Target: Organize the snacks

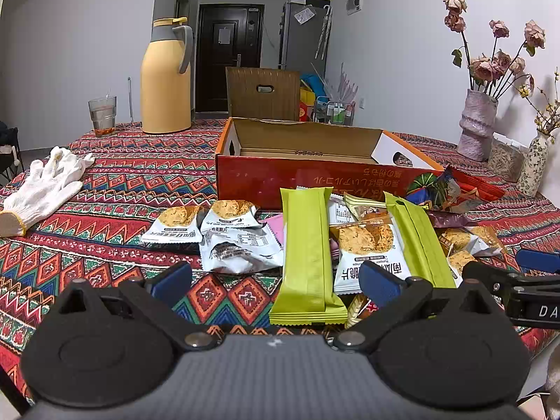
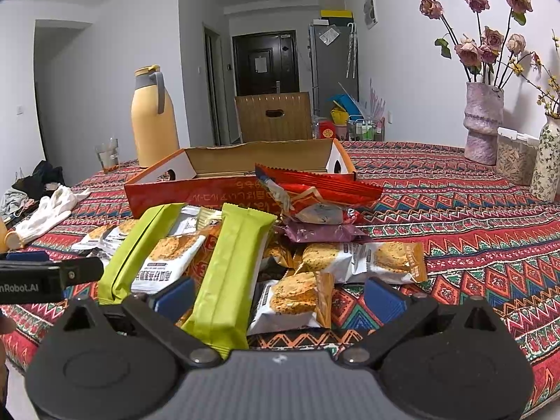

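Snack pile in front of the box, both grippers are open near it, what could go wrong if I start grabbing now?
1. The snack packets overlap: a green bar lies across a cracker packet, so the left gripper may drag a neighbour along.
2. The two grippers are close; the right gripper shows at the edge of the left view, so they could bump.
3. The red box stands right behind the pile, so a push forward may jam packets against its wall.

The black arm of the left claw (image 2: 49, 280), seen from the right wrist, carries white lettering "nRobot.AI". In the left wrist view the right claw (image 1: 535, 309) shows "DA", cut off. The red cardboard box (image 1: 315, 182) and the white cracker packets (image 1: 364, 266) in front of it bear upside-down East Asian print I cannot read.
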`<state>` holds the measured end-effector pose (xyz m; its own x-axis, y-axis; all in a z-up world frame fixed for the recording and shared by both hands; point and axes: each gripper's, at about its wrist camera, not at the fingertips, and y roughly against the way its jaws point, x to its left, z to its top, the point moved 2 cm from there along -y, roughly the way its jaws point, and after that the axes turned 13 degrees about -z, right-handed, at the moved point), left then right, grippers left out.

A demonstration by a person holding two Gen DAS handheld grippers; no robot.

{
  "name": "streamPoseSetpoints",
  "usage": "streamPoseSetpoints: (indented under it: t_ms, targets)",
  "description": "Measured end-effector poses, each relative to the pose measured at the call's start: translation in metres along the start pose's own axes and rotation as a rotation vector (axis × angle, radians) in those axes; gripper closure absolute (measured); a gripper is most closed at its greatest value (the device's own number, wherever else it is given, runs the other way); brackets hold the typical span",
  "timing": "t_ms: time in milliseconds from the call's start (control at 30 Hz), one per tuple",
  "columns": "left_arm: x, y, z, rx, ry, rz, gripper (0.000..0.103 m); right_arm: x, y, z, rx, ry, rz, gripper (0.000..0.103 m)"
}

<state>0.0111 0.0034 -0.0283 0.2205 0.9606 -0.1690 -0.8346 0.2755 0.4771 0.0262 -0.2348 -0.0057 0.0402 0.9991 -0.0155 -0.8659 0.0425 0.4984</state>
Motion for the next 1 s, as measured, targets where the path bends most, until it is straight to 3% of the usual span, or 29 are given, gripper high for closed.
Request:
streamPoseSetpoints:
  t_ms: [333,533,633,800,1000]
  targets:
    - [0.002,0.000,0.000,0.002,0.007,0.001,0.000,0.002,0.001,0.001,-0.002,0.008,-0.003,0.002]
    - [0.004,-0.001,0.001,0.004,0.010,0.002,0.000,0.007,-0.002,0.001,0.003,0.023,0.017,0.013]
    - [0.006,-0.003,0.002,0.006,0.014,0.006,0.000,0.012,-0.005,0.002,0.011,0.038,0.037,0.021]
    - [0.009,-0.007,0.003,0.006,0.021,0.013,0.000,0.024,-0.014,0.006,0.020,0.060,0.065,0.043]
    - [0.014,-0.010,0.003,0.009,0.032,0.015,0.000,0.036,-0.033,0.012,0.055,0.050,0.083,0.059]
